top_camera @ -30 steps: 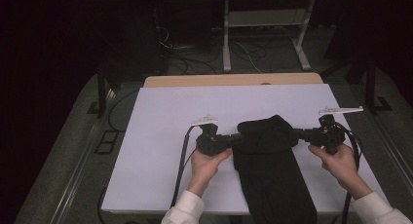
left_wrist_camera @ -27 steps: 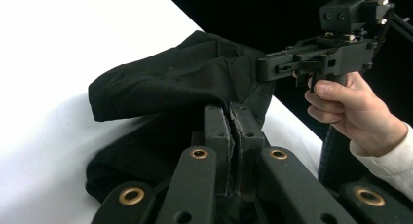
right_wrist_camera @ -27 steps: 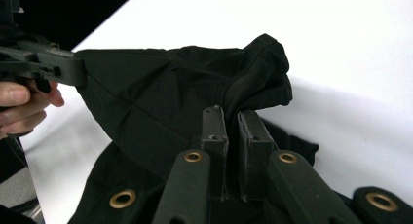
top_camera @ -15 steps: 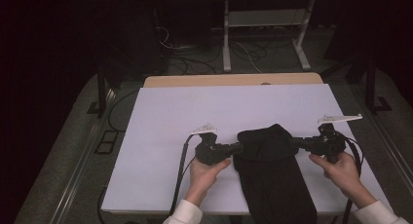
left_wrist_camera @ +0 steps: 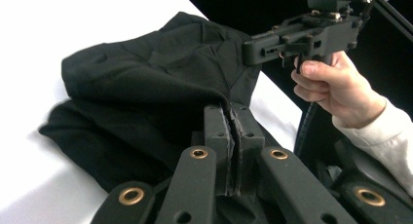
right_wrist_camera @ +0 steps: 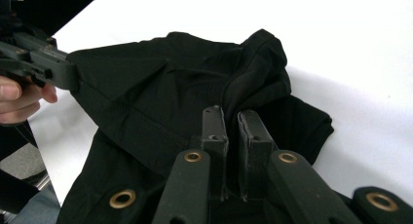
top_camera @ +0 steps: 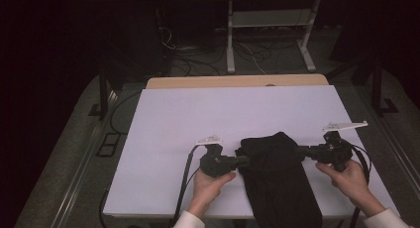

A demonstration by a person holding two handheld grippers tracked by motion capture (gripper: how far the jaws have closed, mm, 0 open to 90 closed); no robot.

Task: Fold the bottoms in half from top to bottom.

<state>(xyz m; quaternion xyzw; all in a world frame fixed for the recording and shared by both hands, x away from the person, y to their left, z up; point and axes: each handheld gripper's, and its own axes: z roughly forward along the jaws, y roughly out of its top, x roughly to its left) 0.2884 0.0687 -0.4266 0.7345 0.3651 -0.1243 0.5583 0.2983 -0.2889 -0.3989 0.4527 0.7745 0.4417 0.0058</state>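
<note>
From above, the black cloth (top_camera: 277, 181) lies between the left gripper (top_camera: 242, 161) and the right gripper (top_camera: 301, 151), each biting one edge. The left gripper view has its jaws pressed together on a fold just ahead. In the right gripper view, its jaws pinch cloth likewise.

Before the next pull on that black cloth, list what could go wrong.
1. Both grippers, left gripper and right gripper, pinch just the edges of the black garment; a hard tug may slip the fabric out.
2. The garment's lower part hangs over the near edge of the white table, so its weight could drag it off if released.
3. The folded top looks bunched; pulling unevenly may crease it further.
</note>
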